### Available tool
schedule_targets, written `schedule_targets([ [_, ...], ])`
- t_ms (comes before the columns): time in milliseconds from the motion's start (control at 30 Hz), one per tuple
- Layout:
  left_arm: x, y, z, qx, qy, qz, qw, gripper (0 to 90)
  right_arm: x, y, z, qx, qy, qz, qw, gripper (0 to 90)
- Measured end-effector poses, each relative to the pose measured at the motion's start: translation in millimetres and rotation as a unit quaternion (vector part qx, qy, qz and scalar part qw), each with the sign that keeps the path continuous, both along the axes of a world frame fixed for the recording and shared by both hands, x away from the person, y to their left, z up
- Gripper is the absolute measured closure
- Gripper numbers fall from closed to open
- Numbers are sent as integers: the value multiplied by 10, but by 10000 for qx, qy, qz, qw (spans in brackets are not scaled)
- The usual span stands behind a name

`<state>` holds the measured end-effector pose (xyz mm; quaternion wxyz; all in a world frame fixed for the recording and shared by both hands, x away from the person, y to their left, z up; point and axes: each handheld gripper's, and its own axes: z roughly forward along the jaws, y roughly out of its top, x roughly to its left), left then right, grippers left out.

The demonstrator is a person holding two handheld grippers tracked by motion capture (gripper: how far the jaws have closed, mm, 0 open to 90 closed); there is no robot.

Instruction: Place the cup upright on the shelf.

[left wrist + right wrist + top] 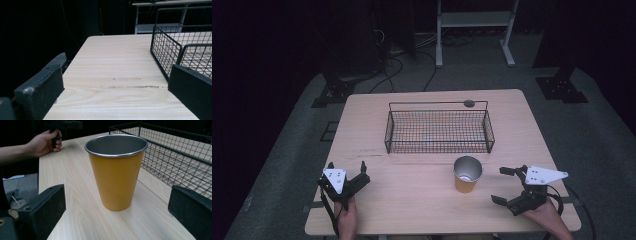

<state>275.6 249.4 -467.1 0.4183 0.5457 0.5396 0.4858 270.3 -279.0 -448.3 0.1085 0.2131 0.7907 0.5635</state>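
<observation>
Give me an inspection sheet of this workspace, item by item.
Surface: wooden table, scuff marks near the basket's left end.
Job's things: yellow cup upright, empty, just in front of the wire basket; basket empty.
Clutter: small dark disc behind the basket.
Grippers: left gripper open over the table's left front; right gripper open, aimed at the cup, apart from it.
Cables: one trails from each gripper; more on the floor behind.
Surroundings: dark room, grey floor, white frame at the back.

Count on my light wooden table (pixel 377 200): one yellow-orange metal cup with a silver rim (pixel 467 174), near centre-right; one black wire mesh basket (pixel 439 131), rectangular, far centre; two black two-jaw grippers in my hands, one near left (pixel 346 167), one near right (pixel 502 185).
</observation>
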Motion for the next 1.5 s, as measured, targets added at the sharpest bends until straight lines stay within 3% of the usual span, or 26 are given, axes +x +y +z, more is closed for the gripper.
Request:
schedule_targets([
  [100, -4, 4, 0, -19, -10, -4, 10000, 0, 38, 76, 0, -100, 60, 14, 9999, 0],
  [433, 3, 4, -1, -19, -3, -12, 10000, 0, 183, 303, 12, -82, 176, 126, 9997, 0],
  [667, 3, 8, 0, -28, -4, -11, 10000, 0, 314, 525, 35, -330, 209, 145, 9991, 0],
  [767, 2, 13, 0, -55, -6, -13, 10000, 0, 383, 605, 14, -406, 335, 206, 9984, 0],
  [1133, 4, 15, 0, -58, -6, -33, 10000, 0, 480, 774, 23, -499, 339, 211, 9980, 0],
  [1333, 5, 19, -1, -71, -12, -39, 10000, 0, 543, 790, 41, -477, 425, 311, 9975, 119],
  [1500, 5, 19, -1, -78, -12, -35, 10000, 0, 566, 804, 67, -568, 456, 311, 9969, 123],
])
